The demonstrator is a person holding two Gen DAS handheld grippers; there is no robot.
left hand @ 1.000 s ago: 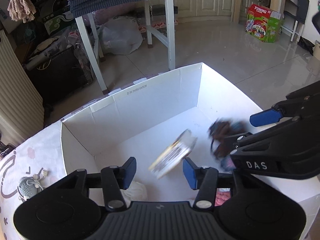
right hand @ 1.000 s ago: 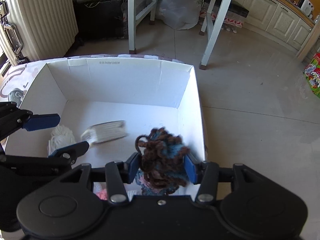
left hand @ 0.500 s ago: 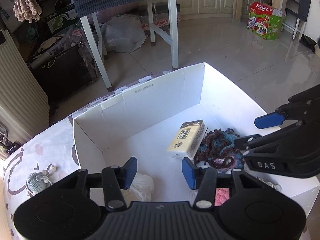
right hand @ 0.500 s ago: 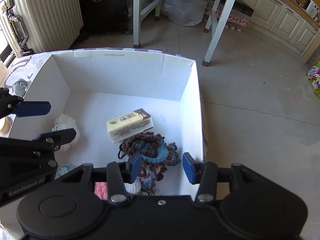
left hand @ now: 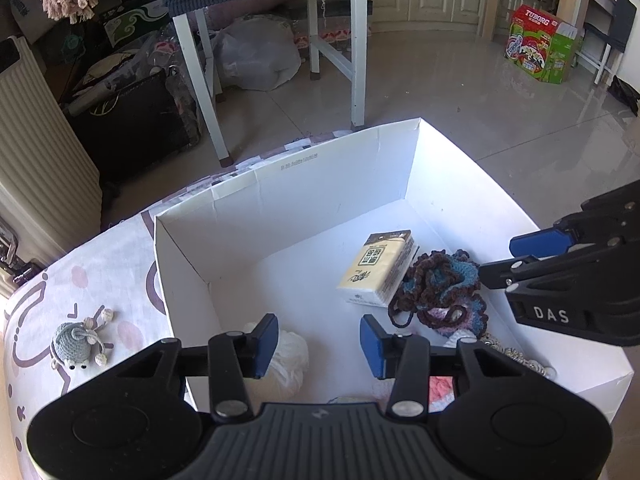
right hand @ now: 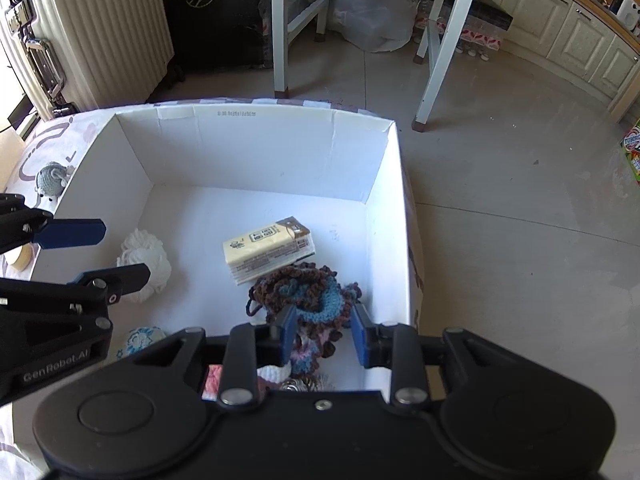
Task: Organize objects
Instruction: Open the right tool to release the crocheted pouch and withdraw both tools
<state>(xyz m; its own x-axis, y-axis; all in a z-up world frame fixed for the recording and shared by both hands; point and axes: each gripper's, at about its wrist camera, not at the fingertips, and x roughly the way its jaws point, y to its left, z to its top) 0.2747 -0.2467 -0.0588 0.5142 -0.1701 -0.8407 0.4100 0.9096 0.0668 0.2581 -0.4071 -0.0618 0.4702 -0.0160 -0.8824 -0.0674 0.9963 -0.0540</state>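
A: Over the white box (left hand: 320, 200), from the left wrist. Left gripper (left hand: 319, 336)?

B: Hangs above the near wall, tilted down into the box. Released, pads apart, with nothing between them. Has just been closing a little.

A: And the right gripper (left hand: 500, 260), same view?

B: Reaches in from the right edge, tips just above the crocheted piece (left hand: 444, 284). Cannot tell from here whether touching it.

A: Inside the box?

B: Tissue pack (left hand: 378, 266) flat on the floor, about mid-box. Leans against the brown-and-blue crocheted piece on its right. White yarn ball (left hand: 286, 354) low by the near wall, partly hidden behind the left pad.

A: Outside it?

B: Grey crocheted toy (left hand: 74, 344) on the patterned cloth (left hand: 100, 280), left of the box, well apart from both grippers.

A: Now from the right wrist. Right gripper again?

B: Drawn in to a narrow gap, having just been closing. Pinches nothing; sits above the crocheted piece, which lies in the box below.

A: The rest?

B: Tissue pack beyond the crocheted piece and touching it. White yarn ball to the left, under the left gripper's tips. Pale-blue crocheted round (right hand: 140, 338) nearer, by the left wall. Grey toy outside, past the box's far-left corner.
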